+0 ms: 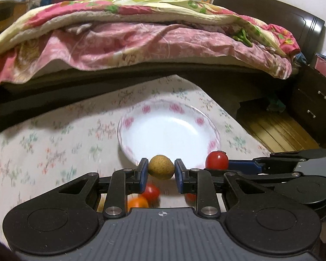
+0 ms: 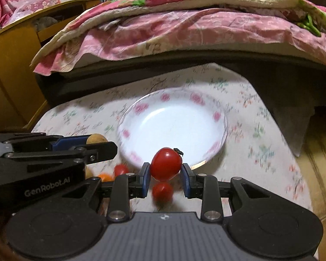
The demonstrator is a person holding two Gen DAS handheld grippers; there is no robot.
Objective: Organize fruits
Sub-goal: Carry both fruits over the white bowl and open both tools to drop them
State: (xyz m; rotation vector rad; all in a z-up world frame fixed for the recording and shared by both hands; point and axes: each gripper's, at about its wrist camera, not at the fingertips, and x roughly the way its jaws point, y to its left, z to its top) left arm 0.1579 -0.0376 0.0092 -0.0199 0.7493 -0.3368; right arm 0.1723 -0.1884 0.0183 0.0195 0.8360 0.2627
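Observation:
My left gripper (image 1: 161,169) is shut on a tan-brown round fruit (image 1: 161,166), held just short of the near rim of a white plate (image 1: 169,128) with pink flowers. My right gripper (image 2: 165,171) is shut on a red tomato (image 2: 166,163), also at the plate's near rim (image 2: 173,121). In the left wrist view the right gripper (image 1: 239,167) shows at the right with its tomato (image 1: 217,160). In the right wrist view the left gripper (image 2: 93,146) shows at the left with the brown fruit (image 2: 96,139). Below lie a red tomato (image 1: 151,191), an orange fruit (image 1: 138,202) and another red tomato (image 2: 162,191).
The plate and loose fruits rest on a small table with a floral cloth (image 1: 54,143). A bed with pink floral quilts (image 1: 141,32) runs close behind it. A dark nightstand (image 1: 315,102) and wooden floor (image 1: 271,130) lie to the right; a yellow wooden cabinet (image 2: 10,65) stands left.

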